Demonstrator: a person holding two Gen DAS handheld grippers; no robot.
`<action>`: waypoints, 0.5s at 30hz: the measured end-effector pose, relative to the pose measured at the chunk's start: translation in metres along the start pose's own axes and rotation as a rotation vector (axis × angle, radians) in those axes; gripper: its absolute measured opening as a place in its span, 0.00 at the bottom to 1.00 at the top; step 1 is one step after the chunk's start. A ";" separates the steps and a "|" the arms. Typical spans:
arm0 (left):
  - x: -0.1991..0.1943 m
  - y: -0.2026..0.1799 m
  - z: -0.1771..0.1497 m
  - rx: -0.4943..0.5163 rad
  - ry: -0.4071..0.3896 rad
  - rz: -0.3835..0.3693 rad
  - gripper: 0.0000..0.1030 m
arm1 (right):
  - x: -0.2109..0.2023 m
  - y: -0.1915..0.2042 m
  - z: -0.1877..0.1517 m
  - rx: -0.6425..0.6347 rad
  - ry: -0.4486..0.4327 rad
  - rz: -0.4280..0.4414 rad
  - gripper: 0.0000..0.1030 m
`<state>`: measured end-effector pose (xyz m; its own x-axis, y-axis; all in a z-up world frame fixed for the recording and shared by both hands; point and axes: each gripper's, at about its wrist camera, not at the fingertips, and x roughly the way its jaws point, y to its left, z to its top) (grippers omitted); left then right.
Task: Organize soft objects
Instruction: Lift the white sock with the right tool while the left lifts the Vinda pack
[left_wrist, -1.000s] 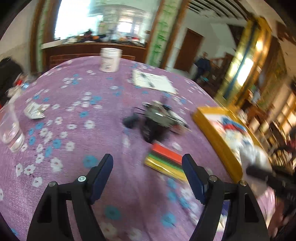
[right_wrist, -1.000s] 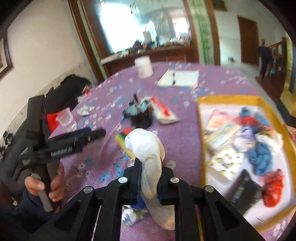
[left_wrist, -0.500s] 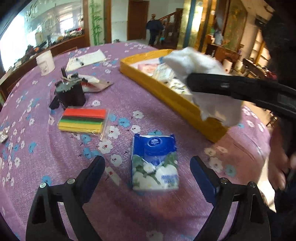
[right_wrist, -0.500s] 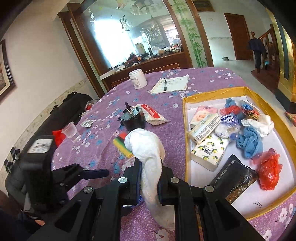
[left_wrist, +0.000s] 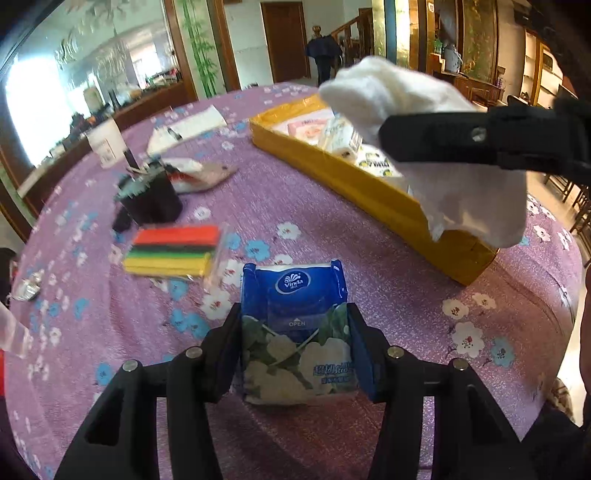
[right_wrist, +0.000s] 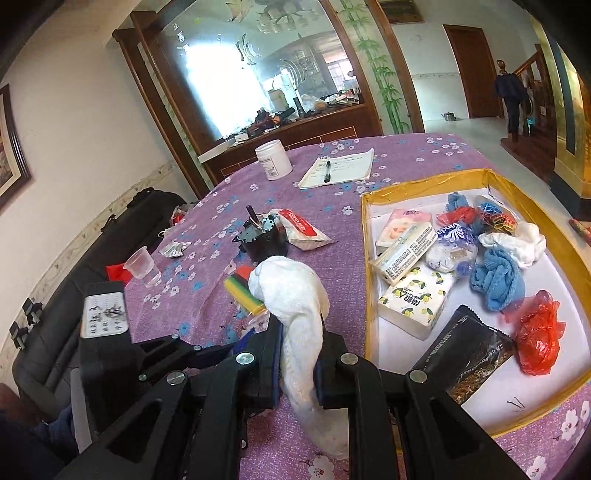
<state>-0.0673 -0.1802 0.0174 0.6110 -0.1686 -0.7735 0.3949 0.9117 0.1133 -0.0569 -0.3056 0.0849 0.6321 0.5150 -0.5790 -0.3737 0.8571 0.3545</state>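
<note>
— What's the left claw (left_wrist: 295, 354) got?
— Its jaws have just been closing, and now the pads press both sides of the blue tissue pack (left_wrist: 295, 332), which lies flat on the purple flowered desk (left_wrist: 369, 258) at the near edge.

— And the right claw (right_wrist: 297, 363)?
— Clenched on a white sock (right_wrist: 299, 306). The toe end stands up above the jaws and the rest droops below them. From the left side you see it hanging over the near corner of the yellow tray (left_wrist: 369, 184).

— What's around the tissue pack?
— Just beyond it to the left, a stack of coloured strips (left_wrist: 173, 249) in a clear wrapper. Farther back, a black holder (left_wrist: 151, 199).

— And the tray?
— On the right of the desk, with soft things inside: a lemon-print tissue pack (right_wrist: 417, 299), a blue cloth (right_wrist: 496, 277), a red plastic bag (right_wrist: 537, 332), a dark pouch (right_wrist: 465, 362) at the near side.

— Anything at the far end?
— A white jar (right_wrist: 273, 158) and a notepad with a pen (right_wrist: 338, 168).
</note>
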 end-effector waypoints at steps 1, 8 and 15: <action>-0.002 0.000 0.000 0.003 -0.010 0.009 0.50 | 0.000 0.001 0.000 -0.002 0.000 -0.004 0.15; -0.015 0.005 0.003 0.001 -0.067 0.069 0.50 | 0.003 0.002 -0.001 0.002 0.010 -0.016 0.15; -0.024 0.014 0.006 -0.019 -0.112 0.113 0.50 | 0.007 0.007 -0.001 -0.011 0.020 -0.020 0.15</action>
<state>-0.0722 -0.1652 0.0413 0.7239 -0.1040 -0.6820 0.3064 0.9342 0.1829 -0.0557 -0.2960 0.0822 0.6258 0.4980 -0.6003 -0.3691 0.8671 0.3346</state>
